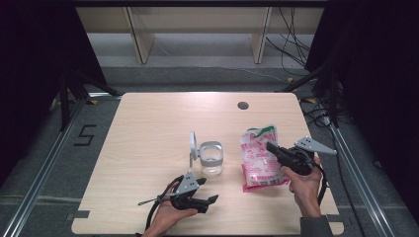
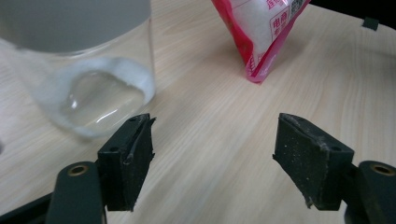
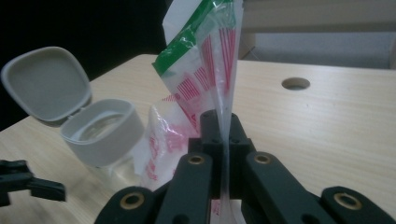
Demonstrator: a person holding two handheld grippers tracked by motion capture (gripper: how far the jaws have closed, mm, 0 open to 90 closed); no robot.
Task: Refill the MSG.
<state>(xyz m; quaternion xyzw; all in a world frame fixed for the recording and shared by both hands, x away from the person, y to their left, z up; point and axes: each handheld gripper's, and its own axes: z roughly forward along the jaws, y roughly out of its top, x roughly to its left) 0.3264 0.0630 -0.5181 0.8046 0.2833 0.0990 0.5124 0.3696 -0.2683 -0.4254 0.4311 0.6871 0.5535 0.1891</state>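
Observation:
A pink, white and green bag (image 1: 259,158) of white granules stands tilted on the table, right of centre. My right gripper (image 1: 271,146) is shut on its thin side edge. In the right gripper view the bag's film (image 3: 205,60) rises straight up out of the closed right gripper (image 3: 223,135). A clear jar (image 1: 211,159) with a grey collar stands left of the bag, its hinged grey lid (image 1: 193,145) flipped open. My left gripper (image 1: 208,190) lies low near the front edge, open and empty. Its view faces the jar's base (image 2: 88,88) and the bag's lower corner (image 2: 261,32).
The light wooden table (image 1: 148,128) has a round cable hole (image 1: 242,105) near its far edge. Dark curtains, metal floor rails and loose cables surround the table. Wooden shelf legs stand beyond it.

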